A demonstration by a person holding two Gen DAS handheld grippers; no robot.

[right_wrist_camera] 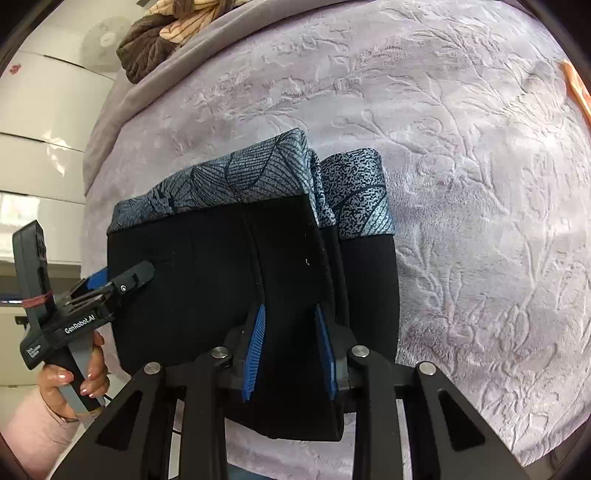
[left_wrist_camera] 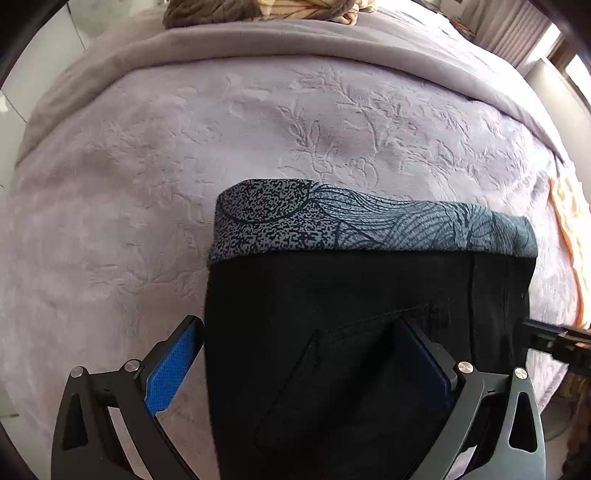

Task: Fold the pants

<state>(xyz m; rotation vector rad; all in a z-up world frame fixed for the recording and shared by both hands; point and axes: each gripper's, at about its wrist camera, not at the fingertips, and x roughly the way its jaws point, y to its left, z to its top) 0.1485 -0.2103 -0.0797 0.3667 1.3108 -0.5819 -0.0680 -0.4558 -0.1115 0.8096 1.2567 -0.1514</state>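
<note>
The black pants [left_wrist_camera: 332,314] with a blue-grey patterned band [left_wrist_camera: 369,225] lie folded on the lilac bedspread [left_wrist_camera: 184,166]. My left gripper [left_wrist_camera: 295,358] is open; its jaws straddle the pants' left edge, one blue pad [left_wrist_camera: 170,369] on the bedspread and the other on the black cloth. In the right wrist view the pants [right_wrist_camera: 207,277] lie in stacked layers with the band [right_wrist_camera: 229,181] at the far end. My right gripper [right_wrist_camera: 291,350] is partly open around a black fold, its pads [right_wrist_camera: 255,350] apart. The left gripper [right_wrist_camera: 122,284] shows at the pants' left edge.
A brown and cream bundle of cloth [right_wrist_camera: 162,33] lies at the far end of the bed. An orange cloth [left_wrist_camera: 569,236] lies at the bed's right edge. White cabinets [right_wrist_camera: 40,122] stand left of the bed. A hand [right_wrist_camera: 74,376] holds the left gripper's handle.
</note>
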